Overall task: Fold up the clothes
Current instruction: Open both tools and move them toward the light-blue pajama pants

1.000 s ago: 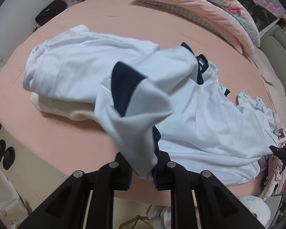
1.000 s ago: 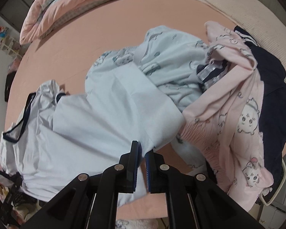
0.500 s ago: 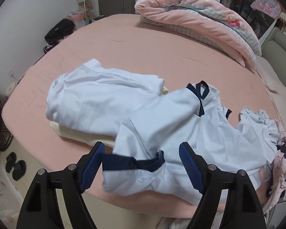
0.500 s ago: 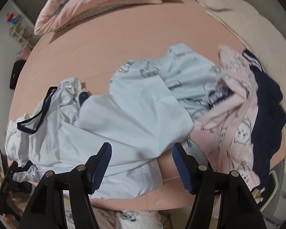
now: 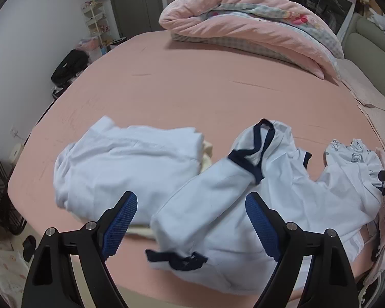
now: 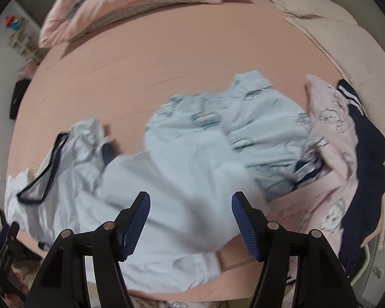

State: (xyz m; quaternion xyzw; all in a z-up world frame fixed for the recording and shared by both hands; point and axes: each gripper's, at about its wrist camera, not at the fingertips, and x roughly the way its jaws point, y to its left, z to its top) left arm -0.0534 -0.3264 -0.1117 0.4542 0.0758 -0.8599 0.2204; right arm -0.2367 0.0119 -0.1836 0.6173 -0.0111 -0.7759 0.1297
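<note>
Sprawling across the near edge of the pink bed (image 5: 218, 84), the white shirt with navy trim (image 5: 243, 205) is the garment being folded, and it lies only loosely doubled, one sleeve laid across its body and a navy cuff dangling close to the mattress edge. That overhang is the main risk: with nothing pinning the cloth, its own weight could drag the hem off the bed toward the floor and undo the fold. Beside it toward the left edge sits a folded white garment (image 5: 125, 164) on a cream piece, close enough that a careless sweep could knock that finished stack askew. On the right side the shirt's body touches a pale blue printed garment (image 6: 231, 118), which in turn lies against a pink printed garment (image 6: 331, 133) and a navy garment (image 6: 367, 154); a blind pinch there could catch two layers at once and pull the wrong piece along. The left gripper (image 5: 192, 225) hovers above the sleeve with its jaws opening and no cloth pressed between them, so that hand has let go. The right gripper (image 6: 190, 220) hangs over the shirt's body with its jaws apart, likewise released, the fabric below lying free. Blur in the right wrist view hides the exact lie of the hem.
</note>
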